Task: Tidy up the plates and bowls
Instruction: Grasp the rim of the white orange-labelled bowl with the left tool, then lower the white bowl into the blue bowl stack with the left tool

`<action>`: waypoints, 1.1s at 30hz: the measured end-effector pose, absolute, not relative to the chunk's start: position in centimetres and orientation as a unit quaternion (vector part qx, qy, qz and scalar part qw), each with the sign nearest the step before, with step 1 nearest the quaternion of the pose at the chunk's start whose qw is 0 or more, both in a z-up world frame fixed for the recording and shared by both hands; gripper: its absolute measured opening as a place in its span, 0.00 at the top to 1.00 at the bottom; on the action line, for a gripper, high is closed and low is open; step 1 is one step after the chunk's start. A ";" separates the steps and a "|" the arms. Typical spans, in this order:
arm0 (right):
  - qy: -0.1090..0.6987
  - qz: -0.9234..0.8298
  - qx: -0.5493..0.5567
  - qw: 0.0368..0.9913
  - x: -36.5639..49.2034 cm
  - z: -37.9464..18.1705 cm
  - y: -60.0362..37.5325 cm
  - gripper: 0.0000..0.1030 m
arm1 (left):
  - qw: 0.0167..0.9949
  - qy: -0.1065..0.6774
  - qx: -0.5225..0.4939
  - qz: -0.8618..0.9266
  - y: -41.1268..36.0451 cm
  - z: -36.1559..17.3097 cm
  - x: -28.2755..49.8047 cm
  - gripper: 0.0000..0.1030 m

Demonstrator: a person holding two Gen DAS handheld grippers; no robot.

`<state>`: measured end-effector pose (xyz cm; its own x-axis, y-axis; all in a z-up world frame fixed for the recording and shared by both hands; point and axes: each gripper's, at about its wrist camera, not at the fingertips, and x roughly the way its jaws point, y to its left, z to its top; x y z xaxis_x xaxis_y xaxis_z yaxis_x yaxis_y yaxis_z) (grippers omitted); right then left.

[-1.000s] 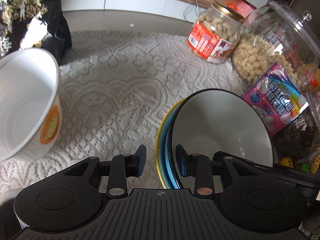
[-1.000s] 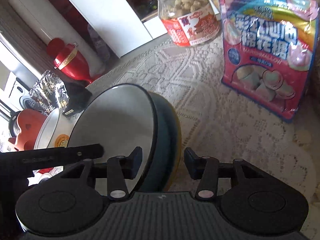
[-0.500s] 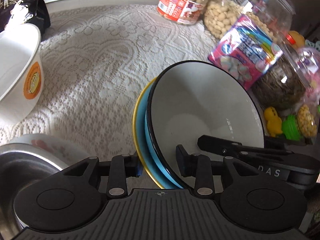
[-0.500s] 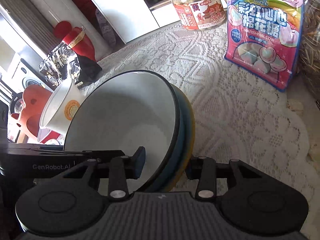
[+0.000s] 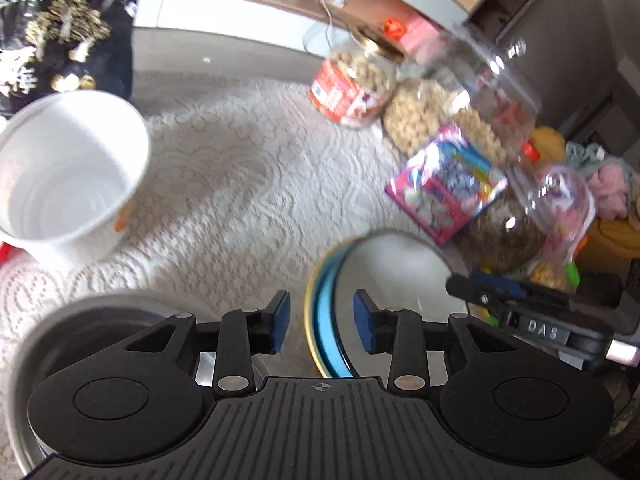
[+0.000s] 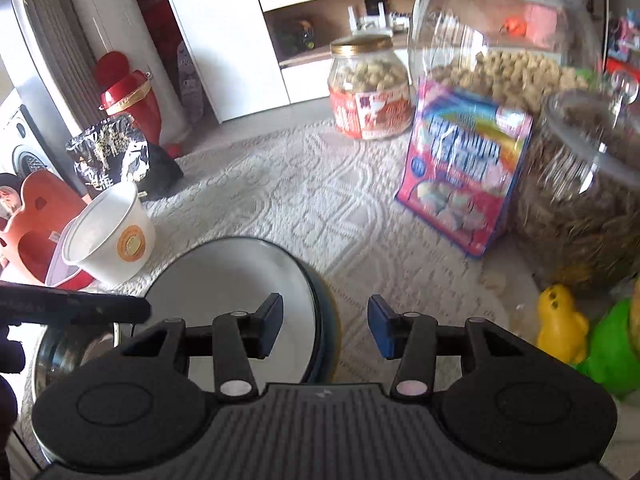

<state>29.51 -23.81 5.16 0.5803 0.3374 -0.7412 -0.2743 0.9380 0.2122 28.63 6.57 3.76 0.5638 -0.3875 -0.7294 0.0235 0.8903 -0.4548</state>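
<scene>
both jaws sit apart around the rim of the white bowl (image 6: 236,280) stack; left gripper (image 5: 320,322), right gripper (image 6: 325,326); next squeeze, then lift.

Stacked bowls (image 6: 240,280), steeply tilted
</scene>
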 end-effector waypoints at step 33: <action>0.457 0.235 -0.005 0.858 32.9 12.2 -4.7 0.68 | 0.876 0.351 -0.315 -0.103 18.5 6.1 27.1 0.61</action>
<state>32.91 -4.71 12.25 0.4726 0.3990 -0.7858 -0.4075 0.8895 0.2066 27.11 18.53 6.12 0.7322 -0.4019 -0.5500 -0.0413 0.7797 -0.6247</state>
